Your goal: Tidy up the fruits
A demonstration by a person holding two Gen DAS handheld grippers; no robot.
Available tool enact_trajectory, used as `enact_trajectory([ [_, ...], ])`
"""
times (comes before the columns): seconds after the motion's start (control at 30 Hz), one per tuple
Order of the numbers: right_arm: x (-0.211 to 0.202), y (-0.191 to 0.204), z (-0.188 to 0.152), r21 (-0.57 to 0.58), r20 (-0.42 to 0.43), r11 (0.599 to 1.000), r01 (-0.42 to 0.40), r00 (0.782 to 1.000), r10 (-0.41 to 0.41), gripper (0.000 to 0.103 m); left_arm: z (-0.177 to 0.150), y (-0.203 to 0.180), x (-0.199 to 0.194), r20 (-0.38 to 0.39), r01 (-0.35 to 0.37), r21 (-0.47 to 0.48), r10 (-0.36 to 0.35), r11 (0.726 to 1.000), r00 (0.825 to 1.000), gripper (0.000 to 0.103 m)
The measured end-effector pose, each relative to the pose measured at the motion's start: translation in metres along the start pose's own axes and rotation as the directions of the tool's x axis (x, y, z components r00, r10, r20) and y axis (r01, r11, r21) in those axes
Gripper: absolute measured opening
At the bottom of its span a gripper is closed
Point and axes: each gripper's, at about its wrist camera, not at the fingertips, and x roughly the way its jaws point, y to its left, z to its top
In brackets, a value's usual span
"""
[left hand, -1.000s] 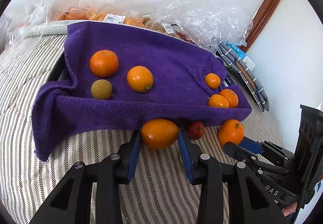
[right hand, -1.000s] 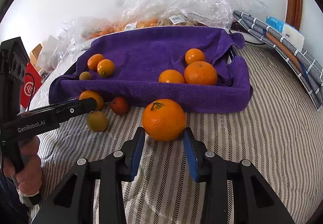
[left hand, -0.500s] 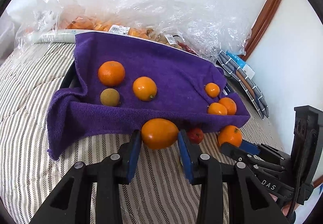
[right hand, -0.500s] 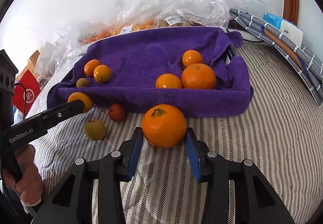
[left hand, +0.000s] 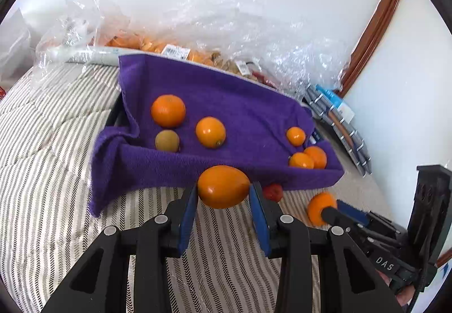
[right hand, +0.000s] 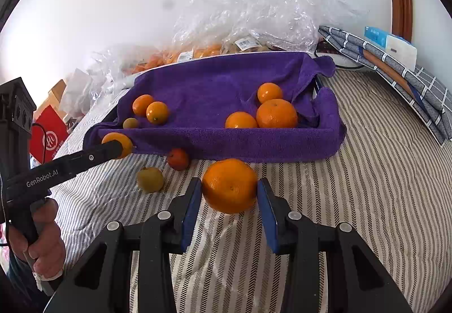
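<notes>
My left gripper (left hand: 223, 191) is shut on an oval orange fruit (left hand: 223, 184) and holds it above the striped bed, just before the purple towel-lined tray (left hand: 169, 169). My right gripper (right hand: 229, 194) has a round orange (right hand: 229, 183) pressed between its blue pads, jaws closing, just off the bedding in front of the tray (right hand: 268, 150). Several oranges and one greenish-brown fruit (left hand: 167, 140) lie in the tray. A small red fruit (right hand: 178, 159) and a yellow-green fruit (right hand: 150, 179) lie loose on the bed.
Clear plastic bags (left hand: 254, 39) with more fruit are heaped behind the tray against the white wall. Folded grey checked cloth (right hand: 395, 67) lies at the right. A red box (right hand: 49, 138) stands at the left. A person's hand (right hand: 42, 245) grips the left tool.
The left gripper has risen and drawn back with its oval fruit, so the tray looks farther off. The round orange in the right gripper has turned; its stem no longer shows.
</notes>
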Motion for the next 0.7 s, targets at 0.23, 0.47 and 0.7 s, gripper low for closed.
enact_trajectory([
  [0.23,-0.015,0.009,0.005,-0.021,0.023,0.999,0.025,0.999,-0.024,0.025,0.004,-0.002,-0.013,0.026,0.015,0.014,-0.015,1.0,1.0,0.035],
  [0.47,0.0,0.015,0.005,-0.053,0.013,0.997,0.057,0.998,-0.057,0.047,0.007,0.01,-0.018,0.013,-0.005,0.001,0.005,1.0,1.0,0.035],
  [0.7,0.023,0.022,0.01,-0.06,-0.046,0.998,-0.003,0.999,0.001,0.053,0.01,0.019,-0.019,0.005,-0.026,0.0,0.026,1.0,1.0,0.035],
])
